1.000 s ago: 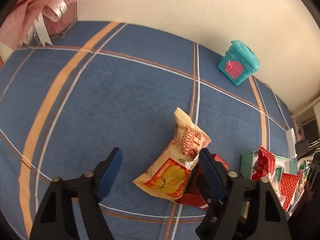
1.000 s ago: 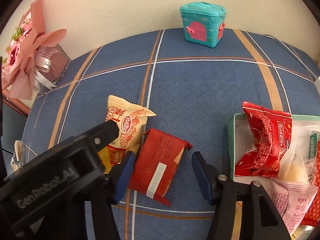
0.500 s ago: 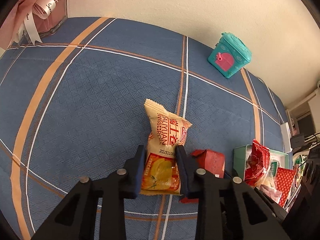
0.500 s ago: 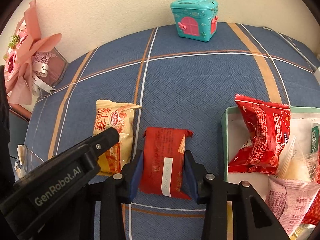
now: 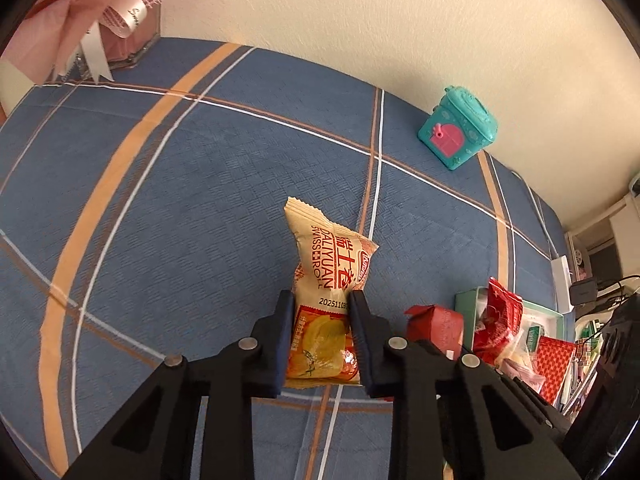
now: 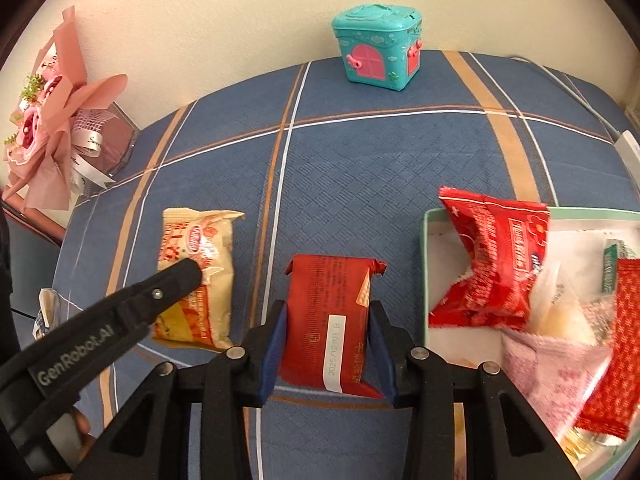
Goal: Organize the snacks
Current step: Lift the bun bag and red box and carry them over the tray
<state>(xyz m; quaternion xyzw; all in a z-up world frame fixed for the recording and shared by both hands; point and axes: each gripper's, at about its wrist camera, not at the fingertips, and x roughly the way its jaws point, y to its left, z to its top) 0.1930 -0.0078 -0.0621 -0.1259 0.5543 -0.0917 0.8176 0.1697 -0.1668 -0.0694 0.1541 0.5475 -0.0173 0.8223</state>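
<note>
My left gripper [image 5: 321, 304] is shut on a beige Swiss roll packet [image 5: 330, 280], which also shows in the right wrist view [image 6: 198, 276] with a left finger over it. My right gripper [image 6: 329, 312] is shut on a dark red snack packet [image 6: 330, 320], seen too in the left wrist view [image 5: 438, 322]. Both packets are at the blue plaid tablecloth [image 6: 360, 160]. A pale green tray [image 6: 426, 272] at the right holds several snack packets, with a red one [image 6: 492, 264] leaning over its left rim.
A teal toy house with pink doors [image 6: 378, 50] stands at the back by the wall. A pink bouquet [image 6: 48, 120] stands at the back left. Cables and a white adapter [image 5: 562, 272] lie at the far right edge.
Both grippers were open around their packets a second ago and have closed on them. The views have shifted a little since, and the beige packet looks slightly raised.
</note>
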